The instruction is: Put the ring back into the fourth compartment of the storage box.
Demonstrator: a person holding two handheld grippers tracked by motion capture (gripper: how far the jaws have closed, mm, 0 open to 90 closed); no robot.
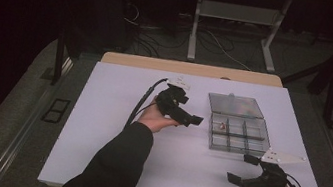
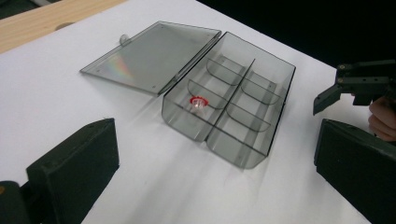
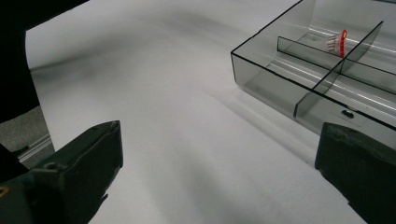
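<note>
A smoky clear compartment box (image 1: 239,144) stands right of centre on the white tabletop (image 1: 110,115), its lid (image 1: 236,105) laid open toward the back. A small red-and-white piece (image 1: 222,126) lies in a left-hand compartment. My left gripper (image 1: 190,110) hovers just left of the box, open and empty, pointing at it. In the left gripper view the box wall (image 2: 233,154) and the piece (image 2: 198,102) lie ahead of the wide jaws (image 2: 217,172). My right gripper (image 1: 241,168) stays open and empty at the near right, in front of the box; the box corner (image 3: 261,74) and piece (image 3: 338,43) are ahead of it.
A wooden strip (image 1: 193,69) borders the far side of the tabletop. Beyond it on the dark floor are a white frame's legs (image 1: 194,32) and loose cables (image 1: 163,37). In the left gripper view the other gripper (image 2: 359,84) is at the far right.
</note>
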